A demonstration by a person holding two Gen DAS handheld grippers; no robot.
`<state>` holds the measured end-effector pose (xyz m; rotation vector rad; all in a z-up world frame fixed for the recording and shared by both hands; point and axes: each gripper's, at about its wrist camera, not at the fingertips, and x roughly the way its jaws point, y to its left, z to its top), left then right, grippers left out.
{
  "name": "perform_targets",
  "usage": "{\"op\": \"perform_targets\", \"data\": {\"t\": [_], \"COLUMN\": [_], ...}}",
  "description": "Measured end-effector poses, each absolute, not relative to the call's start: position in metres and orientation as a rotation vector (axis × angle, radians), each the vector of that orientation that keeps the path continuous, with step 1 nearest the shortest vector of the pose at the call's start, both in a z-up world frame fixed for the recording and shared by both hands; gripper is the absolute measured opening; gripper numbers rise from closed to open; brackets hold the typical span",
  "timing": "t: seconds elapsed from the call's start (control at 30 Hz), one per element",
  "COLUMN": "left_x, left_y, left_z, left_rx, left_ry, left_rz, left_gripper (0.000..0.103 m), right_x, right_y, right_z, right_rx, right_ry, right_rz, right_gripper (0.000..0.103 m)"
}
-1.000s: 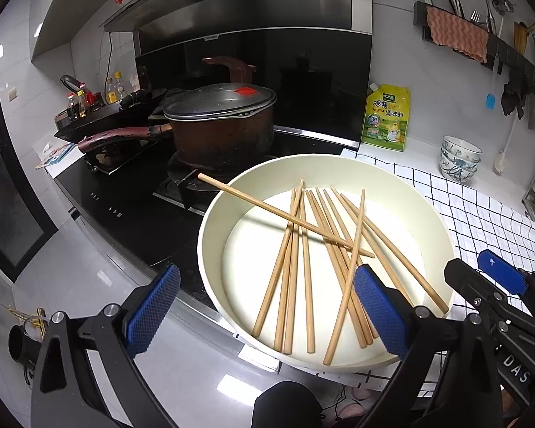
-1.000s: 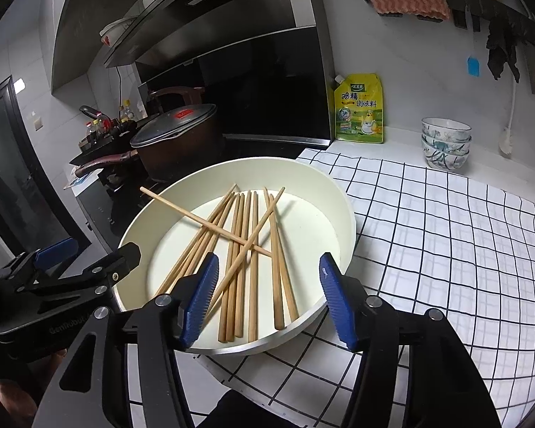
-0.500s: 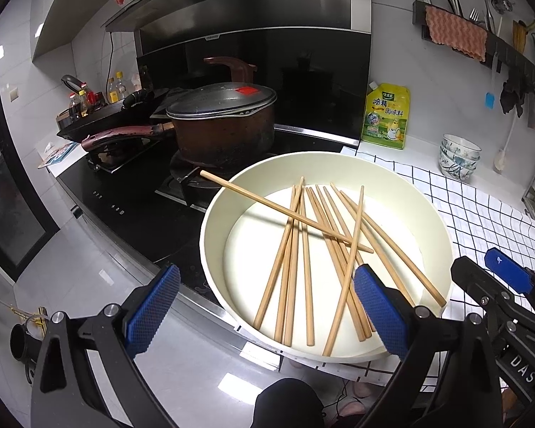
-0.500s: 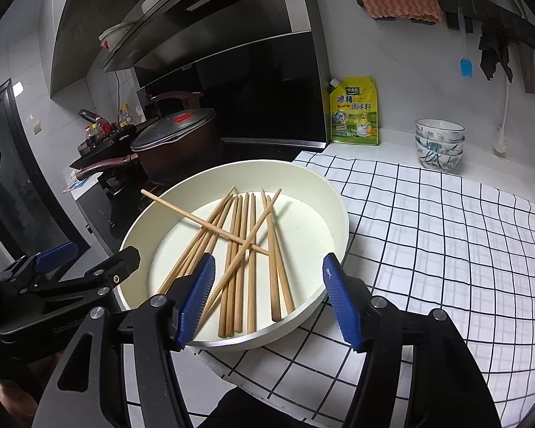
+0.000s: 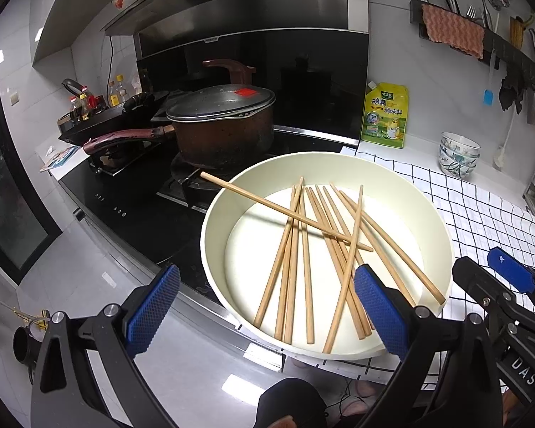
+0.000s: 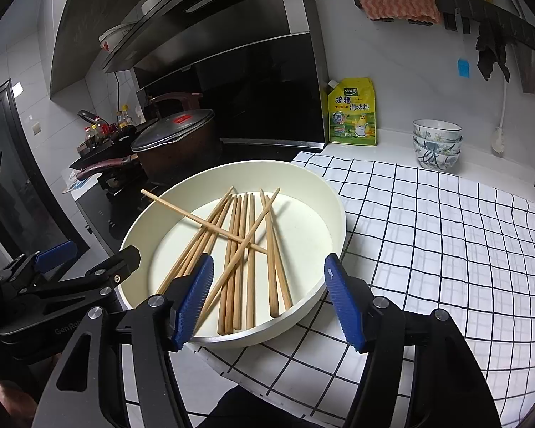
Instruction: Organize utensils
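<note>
Several wooden chopsticks (image 5: 305,249) lie loose in a wide cream bowl (image 5: 339,167). Most point front to back, and one lies slanted across them with its end over the left rim. My left gripper (image 5: 265,308) hangs open above the bowl's near-left edge, with nothing between its blue pads. In the right wrist view the same chopsticks (image 6: 239,246) lie in the bowl (image 6: 303,185). My right gripper (image 6: 267,301) is open above the near rim, with the chopstick ends below the gap and nothing touched. Each gripper shows at the edge of the other's view.
The bowl sits at the counter's front edge, half on the black stove (image 5: 132,192), half on a checked cloth (image 6: 446,235). A lidded brown pot (image 5: 221,121) stands behind it. At the back wall are a yellow pouch (image 5: 385,116), stacked bowls (image 5: 458,155) and a utensil rail (image 5: 453,30).
The right gripper's jaws stand slightly wider than a second ago. Both hands and the chopsticks are otherwise where they were.
</note>
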<state>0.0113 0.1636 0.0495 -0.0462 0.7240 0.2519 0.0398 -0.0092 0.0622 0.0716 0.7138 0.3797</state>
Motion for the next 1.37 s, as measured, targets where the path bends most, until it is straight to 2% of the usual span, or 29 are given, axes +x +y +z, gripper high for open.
{"op": "perform_targets", "data": {"t": [1.37], "left_x": [0.0104], "left_y": [0.1616], "left_z": [0.0481], "left_rx": [-0.040], "left_ry": [0.734], "left_rz": [0.255], "left_gripper": [0.097], "right_x": [0.0378], "right_y": [-0.0110], "right_z": [0.0602], "right_rx": [0.073], "right_ry": [0.716], "right_rz": [0.379], "right_gripper": [0.062]}}
